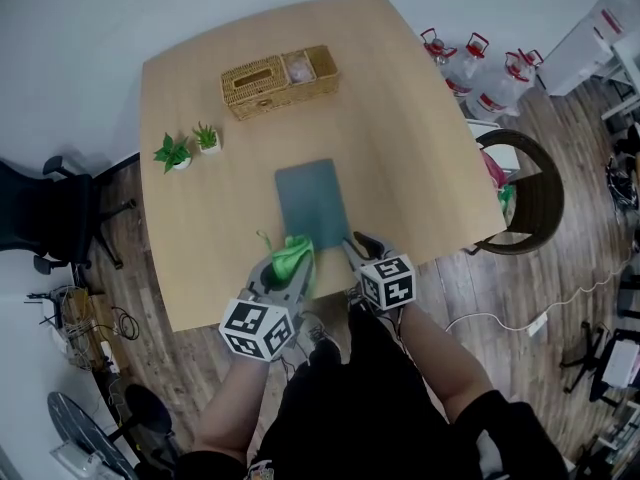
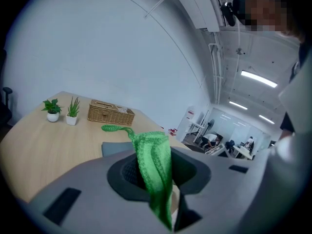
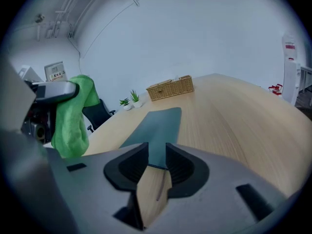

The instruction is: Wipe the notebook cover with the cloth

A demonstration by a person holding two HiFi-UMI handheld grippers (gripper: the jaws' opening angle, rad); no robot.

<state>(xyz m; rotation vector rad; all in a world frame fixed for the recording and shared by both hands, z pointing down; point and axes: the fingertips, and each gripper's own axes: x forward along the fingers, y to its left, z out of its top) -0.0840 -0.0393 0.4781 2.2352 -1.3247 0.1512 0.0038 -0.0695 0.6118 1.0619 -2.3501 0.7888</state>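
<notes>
A dark teal notebook [image 1: 311,203] lies flat on the wooden table [image 1: 420,158], its near edge close to the table's front. My left gripper [image 1: 291,264] is shut on a green knitted cloth [image 1: 292,255], which hangs from the jaws just above the notebook's near left corner. In the left gripper view the cloth [image 2: 155,169] fills the jaws and the notebook [image 2: 115,147] shows behind it. My right gripper [image 1: 361,245] stands open at the notebook's near right corner. In the right gripper view [image 3: 155,164] nothing sits between the jaws; the notebook [image 3: 157,128] stretches ahead and the cloth [image 3: 71,117] hangs at left.
A wicker tissue basket [image 1: 279,81] stands at the table's far side, and two small potted plants [image 1: 175,153] [image 1: 207,137] at the far left. A brown chair [image 1: 530,196] is by the right edge, water jugs [image 1: 482,68] on the floor, and a black office chair [image 1: 40,213] at left.
</notes>
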